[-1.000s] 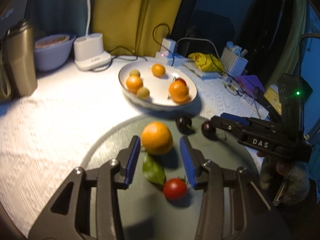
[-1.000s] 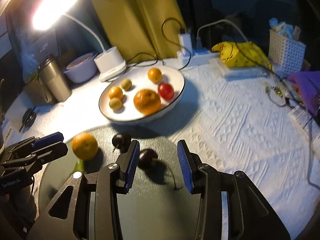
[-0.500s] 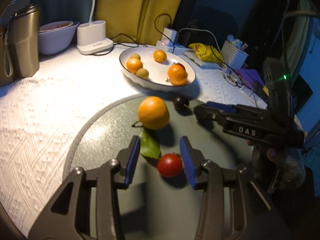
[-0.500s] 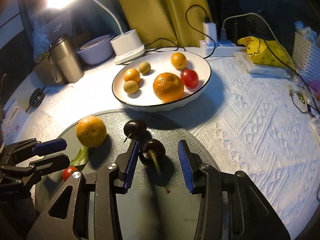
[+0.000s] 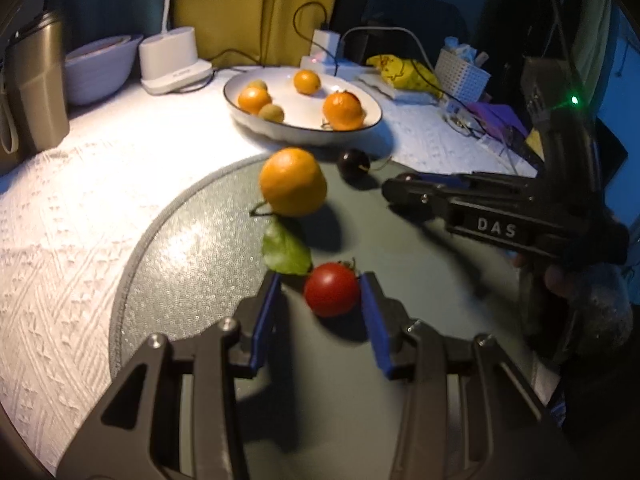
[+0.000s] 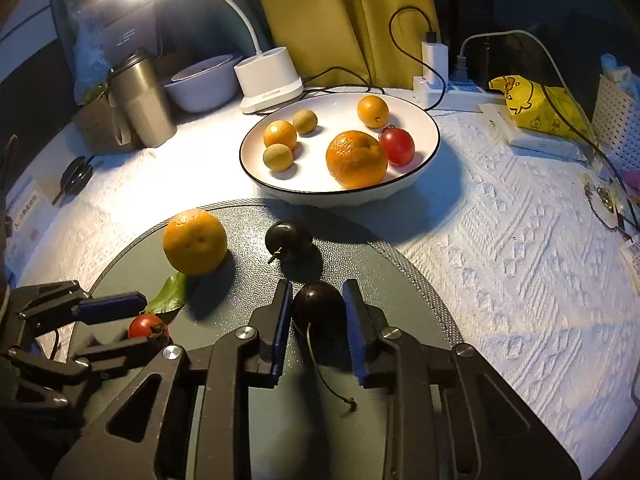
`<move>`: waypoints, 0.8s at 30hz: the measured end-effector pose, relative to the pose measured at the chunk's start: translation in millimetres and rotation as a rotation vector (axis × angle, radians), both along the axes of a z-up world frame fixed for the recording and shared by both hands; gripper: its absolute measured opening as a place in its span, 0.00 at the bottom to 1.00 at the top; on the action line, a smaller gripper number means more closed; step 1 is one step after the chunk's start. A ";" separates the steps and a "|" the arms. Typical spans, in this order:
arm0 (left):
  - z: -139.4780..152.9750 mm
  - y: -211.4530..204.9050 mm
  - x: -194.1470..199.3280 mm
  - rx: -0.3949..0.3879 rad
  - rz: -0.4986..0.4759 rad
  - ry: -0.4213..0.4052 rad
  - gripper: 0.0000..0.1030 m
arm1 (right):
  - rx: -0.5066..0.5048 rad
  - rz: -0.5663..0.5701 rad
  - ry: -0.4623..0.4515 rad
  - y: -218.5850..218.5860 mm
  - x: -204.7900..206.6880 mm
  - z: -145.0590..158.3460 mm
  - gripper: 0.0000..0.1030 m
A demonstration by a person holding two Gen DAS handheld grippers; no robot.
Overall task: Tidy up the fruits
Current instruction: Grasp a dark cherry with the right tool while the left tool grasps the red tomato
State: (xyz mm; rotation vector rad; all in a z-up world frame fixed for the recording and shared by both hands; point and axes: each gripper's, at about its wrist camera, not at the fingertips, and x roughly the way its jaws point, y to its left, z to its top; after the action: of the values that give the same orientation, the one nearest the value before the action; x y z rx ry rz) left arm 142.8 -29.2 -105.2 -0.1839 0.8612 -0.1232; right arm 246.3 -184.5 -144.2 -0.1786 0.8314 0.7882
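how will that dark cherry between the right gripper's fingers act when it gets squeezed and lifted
The dark cherry is round and glossy, so it may slip or roll off the mat. It looks small and probably light. Its thin stem trails loose and should just dangle.
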 end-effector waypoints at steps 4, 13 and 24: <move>-1.2 -3.3 -2.8 0.019 -0.016 0.000 0.36 | -0.009 -0.008 -0.013 -0.8 -4.3 0.7 0.27; 1.5 -8.8 -8.3 -0.009 -0.057 -0.001 0.28 | -0.005 -0.025 -0.017 -5.3 -12.6 3.7 0.27; 23.1 -10.5 -9.1 -0.004 -0.068 -0.059 0.28 | 0.008 -0.040 -0.044 -10.6 -18.8 14.8 0.27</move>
State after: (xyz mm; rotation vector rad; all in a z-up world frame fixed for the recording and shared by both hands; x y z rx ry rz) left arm 133.7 -39.6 -82.1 -0.1541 0.8084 -0.1930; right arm 227.6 -195.1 -129.4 -0.1711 0.7875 0.7478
